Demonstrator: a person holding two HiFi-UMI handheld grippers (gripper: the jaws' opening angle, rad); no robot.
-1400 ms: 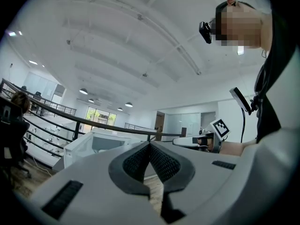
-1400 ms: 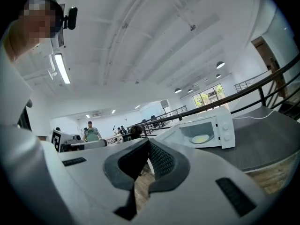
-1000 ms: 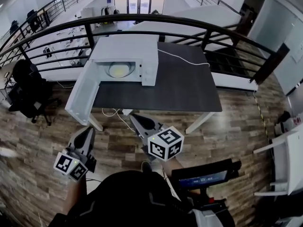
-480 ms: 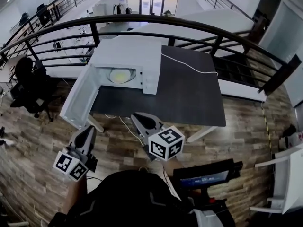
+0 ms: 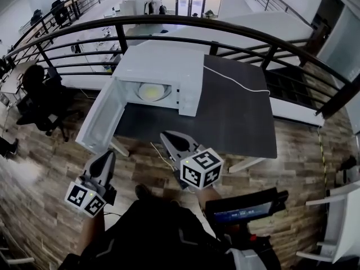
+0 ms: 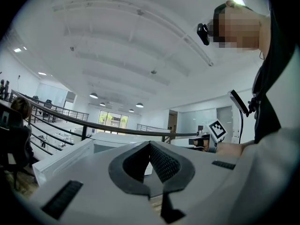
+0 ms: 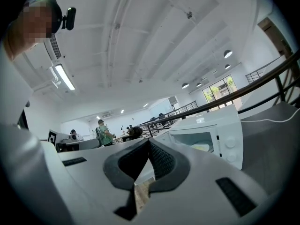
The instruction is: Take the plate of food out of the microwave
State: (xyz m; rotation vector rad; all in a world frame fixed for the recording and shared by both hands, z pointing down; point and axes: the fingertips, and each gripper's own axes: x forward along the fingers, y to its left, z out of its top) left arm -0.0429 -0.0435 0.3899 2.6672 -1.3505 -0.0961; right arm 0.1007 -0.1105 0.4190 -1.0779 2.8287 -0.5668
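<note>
A white microwave (image 5: 163, 69) stands on the left part of a dark table (image 5: 236, 117), its door (image 5: 101, 117) swung wide open toward me. Inside it sits a plate of yellowish food (image 5: 153, 91). The same microwave (image 7: 211, 137) shows in the right gripper view with the plate (image 7: 200, 147) in its cavity. My left gripper (image 5: 106, 161) hangs over the wood floor, short of the door, shut and empty. My right gripper (image 5: 167, 138) hovers near the table's front edge, also shut with nothing in it. Both sets of jaws (image 6: 150, 145) (image 7: 149, 142) meet at their tips.
A black curved railing (image 5: 225, 30) runs behind the table. A white cable (image 5: 236, 80) trails across the tabletop from the microwave. A black office chair (image 5: 42, 103) stands at the left on the wood floor. White furniture (image 5: 337, 229) sits at the right edge.
The view has shifted: the table and microwave now sit lower and further right in the head view, a little closer. Both grippers stay shut, the right one slightly further right.
</note>
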